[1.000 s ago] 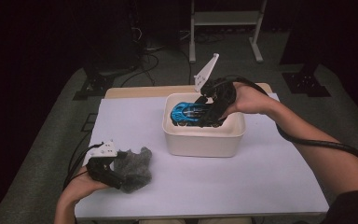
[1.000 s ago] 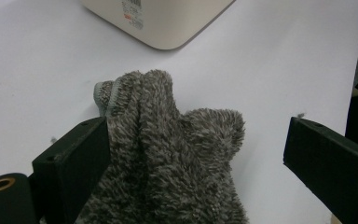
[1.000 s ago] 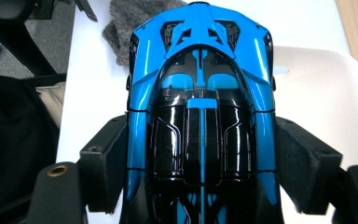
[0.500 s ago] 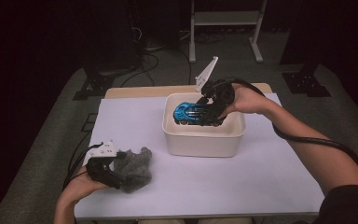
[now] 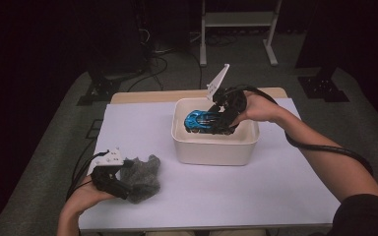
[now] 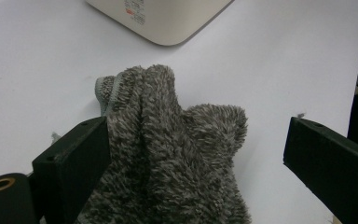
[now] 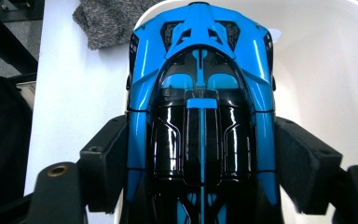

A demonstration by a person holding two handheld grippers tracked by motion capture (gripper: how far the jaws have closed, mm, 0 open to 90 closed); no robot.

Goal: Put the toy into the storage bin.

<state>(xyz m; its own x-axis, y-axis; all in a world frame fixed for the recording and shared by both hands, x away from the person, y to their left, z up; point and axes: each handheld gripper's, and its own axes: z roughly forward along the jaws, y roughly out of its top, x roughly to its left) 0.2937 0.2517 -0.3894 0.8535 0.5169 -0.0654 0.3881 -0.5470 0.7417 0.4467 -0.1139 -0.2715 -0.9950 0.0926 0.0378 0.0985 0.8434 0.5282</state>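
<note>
High view: a cloth waits on the left, a toy car sits in the tub on the right

High view shows the left gripper (image 5: pixel 109 177) low at the left side of the white table (image 5: pixel 285 196). A fuzzy grey cloth (image 5: pixel 141 178) lies on the table right at its tips. In the left gripper view the cloth (image 6: pixel 168 154) sits between the two black jaws. One jaw touches it. The other jaw stands well apart, so this gripper is wide open and is not squeezing anything.

Next, in the middle of the table, stands a cream tub (image 5: pixel 215 147). The blue toy car (image 5: pixel 203 121) is inside the tub's top, just above the rim.

On the right, the right gripper (image 5: pixel 222 118) holds the car. In the right gripper view the car (image 7: pixel 200 107) fills the gap between the jaws, and both jaws press on its two sides. The car's long side points straight away from this gripper, toward the cloth.

The cloth lies well to the left of the car. The left hand is much nearer to it, so I think that hand must bring the cloth to the car.
</note>
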